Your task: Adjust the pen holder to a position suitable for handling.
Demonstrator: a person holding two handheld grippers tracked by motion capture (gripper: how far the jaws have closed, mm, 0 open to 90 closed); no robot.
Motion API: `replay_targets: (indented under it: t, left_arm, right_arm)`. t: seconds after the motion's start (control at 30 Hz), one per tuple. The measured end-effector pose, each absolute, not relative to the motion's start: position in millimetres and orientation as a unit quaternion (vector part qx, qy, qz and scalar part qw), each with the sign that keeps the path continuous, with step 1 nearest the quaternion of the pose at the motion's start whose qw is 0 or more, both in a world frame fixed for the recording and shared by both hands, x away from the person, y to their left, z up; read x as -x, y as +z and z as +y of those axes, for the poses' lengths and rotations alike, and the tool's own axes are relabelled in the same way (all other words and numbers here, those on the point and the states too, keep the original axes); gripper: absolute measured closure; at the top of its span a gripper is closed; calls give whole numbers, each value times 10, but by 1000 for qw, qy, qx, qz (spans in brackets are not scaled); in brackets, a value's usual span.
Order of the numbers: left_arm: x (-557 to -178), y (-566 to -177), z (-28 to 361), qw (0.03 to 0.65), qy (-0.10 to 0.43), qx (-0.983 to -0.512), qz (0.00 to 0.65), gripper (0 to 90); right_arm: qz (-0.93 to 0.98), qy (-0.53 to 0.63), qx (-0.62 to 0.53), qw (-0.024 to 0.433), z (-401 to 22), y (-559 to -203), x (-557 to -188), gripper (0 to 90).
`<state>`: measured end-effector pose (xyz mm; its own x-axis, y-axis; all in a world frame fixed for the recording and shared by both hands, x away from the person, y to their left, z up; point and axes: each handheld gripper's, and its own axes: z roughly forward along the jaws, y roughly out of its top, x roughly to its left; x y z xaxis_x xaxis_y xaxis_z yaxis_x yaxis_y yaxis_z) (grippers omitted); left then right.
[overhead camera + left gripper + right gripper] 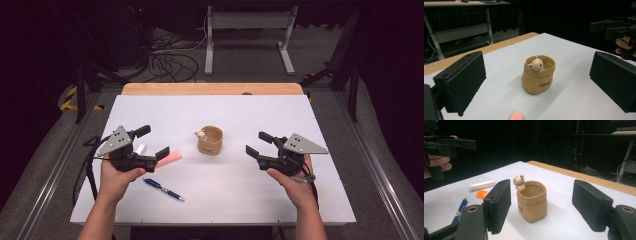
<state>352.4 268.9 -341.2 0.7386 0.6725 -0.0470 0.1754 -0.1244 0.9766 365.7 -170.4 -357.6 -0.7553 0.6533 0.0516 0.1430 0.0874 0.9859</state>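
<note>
Since both grippers, left (152, 141) and right (258, 143), hang open and empty on either side, the pot (210, 140) stands free mid-table (260, 107), with pens (163, 189) lying loose nearby.

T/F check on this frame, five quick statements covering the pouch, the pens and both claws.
1. The tan pouch stands upright on the white table. True.
2. The blue pen is inside the pouch. False: it lies on the table near the left claw.
3. The right claw grips the pouch. False: its jaws are open, apart from it.
4. A small bear figure sits at the pouch rim. True.
5. The left claw holds the white stick. False: its jaws are open and empty.
</note>
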Motion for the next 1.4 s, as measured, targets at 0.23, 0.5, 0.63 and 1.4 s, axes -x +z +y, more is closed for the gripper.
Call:
replay_targets:
  t: [0.23,0.5,0.63,1.4]
  left_arm:
    - [-3516,-3400,2763,595,205,-723,285,77]
    - [-3496,-3381,2821,592,215,-724,282,87]
    - [-3493,-3381,2842,591,218,-724,282,88]
    - [-3477,-3381,2901,590,218,-723,286,97]
  right_arm:
    - [714,605,-280,211,-1652,-3599,-3670,330]
    - [716,604,-281,209,-1629,-3604,-3658,347]
    - [717,603,-279,209,-1612,-3600,-3657,348]
    - [732,597,-262,199,-1417,-3619,-3641,347]
